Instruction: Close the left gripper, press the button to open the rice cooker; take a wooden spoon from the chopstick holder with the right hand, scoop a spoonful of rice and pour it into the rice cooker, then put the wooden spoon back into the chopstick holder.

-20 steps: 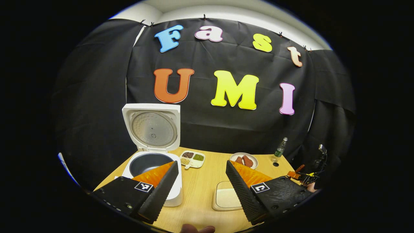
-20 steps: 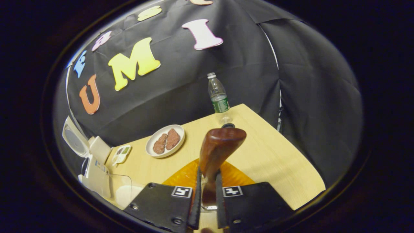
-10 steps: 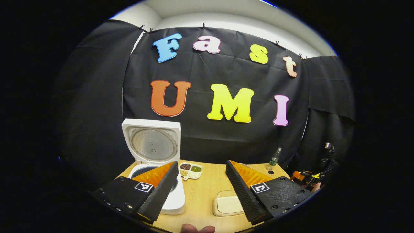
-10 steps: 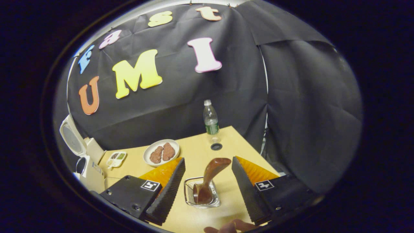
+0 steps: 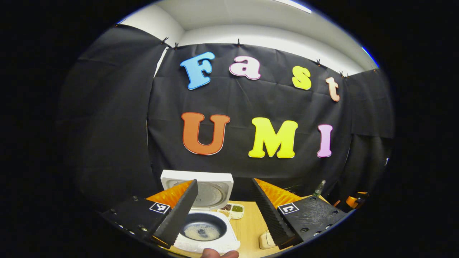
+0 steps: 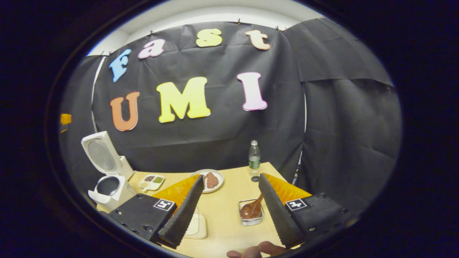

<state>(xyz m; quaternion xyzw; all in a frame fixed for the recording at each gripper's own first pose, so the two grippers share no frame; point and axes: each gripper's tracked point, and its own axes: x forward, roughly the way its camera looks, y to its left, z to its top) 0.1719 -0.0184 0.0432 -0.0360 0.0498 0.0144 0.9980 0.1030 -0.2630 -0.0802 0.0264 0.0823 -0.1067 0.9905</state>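
The white rice cooker (image 5: 200, 243) stands open with its lid (image 5: 211, 191) upright, and a thin layer of rice lies in its dark pot (image 5: 202, 231). My left gripper (image 5: 223, 182) hangs open above and in front of it, holding nothing. In the right gripper view the wooden spoon (image 6: 252, 209) leans in the clear chopstick holder (image 6: 251, 219) on the table. My right gripper (image 6: 231, 176) is open, drawn back from the spoon and apart from it. The cooker (image 6: 109, 188) also shows at the far left of that view.
A sectioned dish of grains (image 6: 152, 181), a plate with brown meat pieces (image 6: 212, 179) and a plastic bottle (image 6: 254, 158) stand along the back of the wooden table (image 6: 222, 236). A shallow rice container (image 6: 198, 226) lies near the front. A hand (image 6: 251, 252) shows at the bottom edge.
My right gripper opened, let go of the spoon in the holder and pulled back and up. The left gripper stayed open and drew back, with the cooker now low in its view.
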